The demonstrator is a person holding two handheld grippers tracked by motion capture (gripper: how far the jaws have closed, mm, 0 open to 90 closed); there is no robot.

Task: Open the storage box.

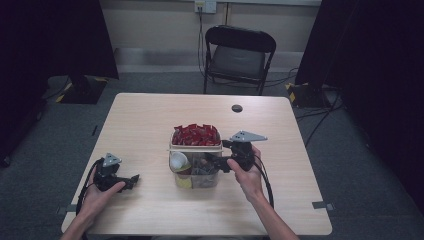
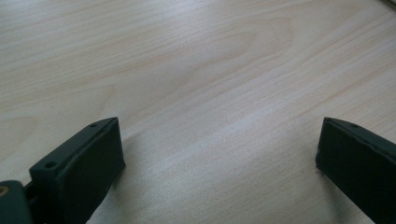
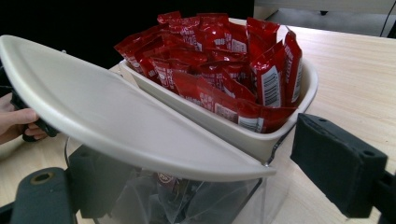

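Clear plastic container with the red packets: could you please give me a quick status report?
Left gripper open, resting on wooden table. Right gripper open at clear plastic container, cream hinged lid raised. Red packets fill cream tray. Nothing obstructing.

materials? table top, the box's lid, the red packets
Table top: pale wood or wood-look laminate, matte, visible grain. Lid: cream plastic by the look, smooth, soft sheen, moulded rim. Red packets: glossy plastic or foil film, crinkled, printed barcodes. Box below: clear plastic.
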